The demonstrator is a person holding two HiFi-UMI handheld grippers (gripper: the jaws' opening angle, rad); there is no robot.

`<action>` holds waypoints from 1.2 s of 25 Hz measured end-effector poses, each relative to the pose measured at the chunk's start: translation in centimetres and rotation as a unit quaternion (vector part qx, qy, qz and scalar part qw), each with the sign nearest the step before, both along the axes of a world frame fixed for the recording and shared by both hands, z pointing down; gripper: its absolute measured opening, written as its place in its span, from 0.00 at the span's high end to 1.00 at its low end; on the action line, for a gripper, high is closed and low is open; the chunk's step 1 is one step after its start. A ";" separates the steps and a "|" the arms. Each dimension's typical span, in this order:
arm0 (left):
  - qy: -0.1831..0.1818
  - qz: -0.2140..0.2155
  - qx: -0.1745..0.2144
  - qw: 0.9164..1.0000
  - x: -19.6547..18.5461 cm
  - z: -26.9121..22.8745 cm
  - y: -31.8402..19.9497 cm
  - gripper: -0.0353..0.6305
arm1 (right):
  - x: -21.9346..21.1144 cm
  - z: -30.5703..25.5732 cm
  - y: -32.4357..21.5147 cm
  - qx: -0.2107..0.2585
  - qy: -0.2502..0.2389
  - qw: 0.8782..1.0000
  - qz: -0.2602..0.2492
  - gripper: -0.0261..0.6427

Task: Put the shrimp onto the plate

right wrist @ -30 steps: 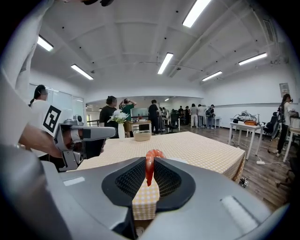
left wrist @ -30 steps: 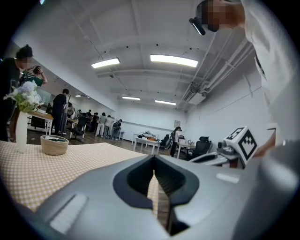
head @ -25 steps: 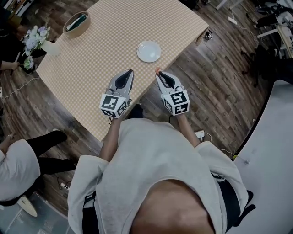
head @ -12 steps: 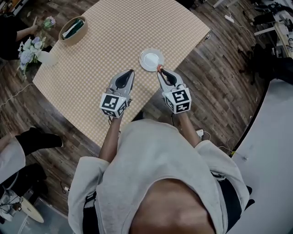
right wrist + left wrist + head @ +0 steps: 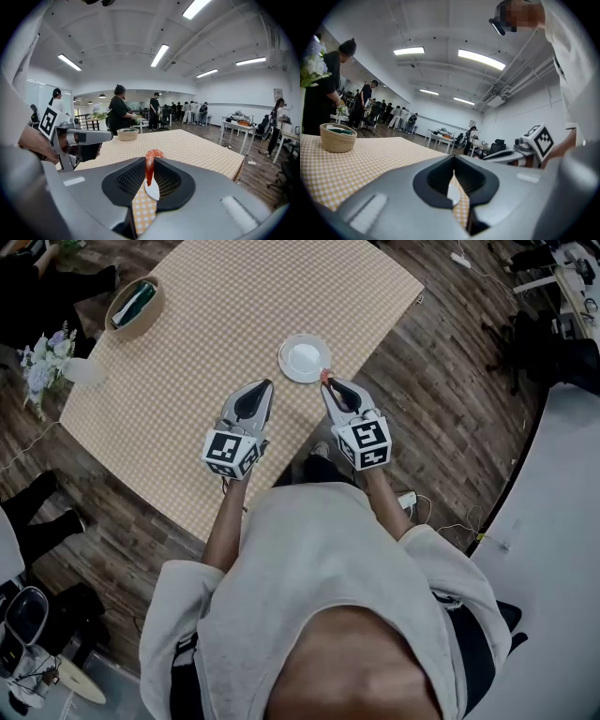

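Nearer the plate (image 5: 305, 359) than a second ago, the right gripper (image 5: 326, 381) reaches forward to its near rim, jaws clamped on the orange shrimp (image 5: 149, 166). Beside it, the left gripper (image 5: 265, 386) hangs over the checked table (image 5: 216, 324), jaws together on nothing. That plate is bare; the far basket (image 5: 116, 318) holds something dark green.

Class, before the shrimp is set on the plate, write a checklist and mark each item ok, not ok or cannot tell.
1. Shrimp clamped in right hand-held gripper: ok.
2. Plate bare: ok.
3. Shrimp over plate's middle: not ok, it is at the near rim.
4. Left hand-held gripper shut, empty, off the plate: ok.
5. Shrimp's height above plate: cannot tell.
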State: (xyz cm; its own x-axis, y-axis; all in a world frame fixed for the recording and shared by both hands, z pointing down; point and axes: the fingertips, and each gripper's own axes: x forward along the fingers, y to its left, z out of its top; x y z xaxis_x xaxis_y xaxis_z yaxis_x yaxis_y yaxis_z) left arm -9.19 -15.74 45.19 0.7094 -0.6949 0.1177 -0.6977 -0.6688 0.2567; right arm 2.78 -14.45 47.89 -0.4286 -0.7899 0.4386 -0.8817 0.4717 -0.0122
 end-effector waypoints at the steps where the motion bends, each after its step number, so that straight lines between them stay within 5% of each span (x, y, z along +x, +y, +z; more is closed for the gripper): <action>1: -0.001 0.000 -0.001 1.000 0.3 0.1 -0.1 0.93 | 0.3 0.0 -0.1 0.001 -0.001 1.000 0.001 0.88; 17: -0.028 -0.025 -0.028 0.999 4.0 2.0 -2.1 0.93 | 3.8 2.1 -2.9 -0.017 -0.032 0.999 -0.019 0.88; 30: -0.035 -0.029 -0.093 0.995 5.6 7.7 -1.3 0.93 | 4.6 8.2 -2.1 -0.082 -0.031 0.995 -0.043 0.88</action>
State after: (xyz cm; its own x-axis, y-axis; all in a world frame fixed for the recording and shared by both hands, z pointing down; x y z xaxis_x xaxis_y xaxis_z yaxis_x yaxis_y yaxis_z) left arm -3.61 -17.00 52.88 0.6549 -0.6953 0.2962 -0.7538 -0.5728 0.3219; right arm 7.39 -16.54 56.04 -0.5214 -0.6691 0.5296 -0.8336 0.5321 -0.1484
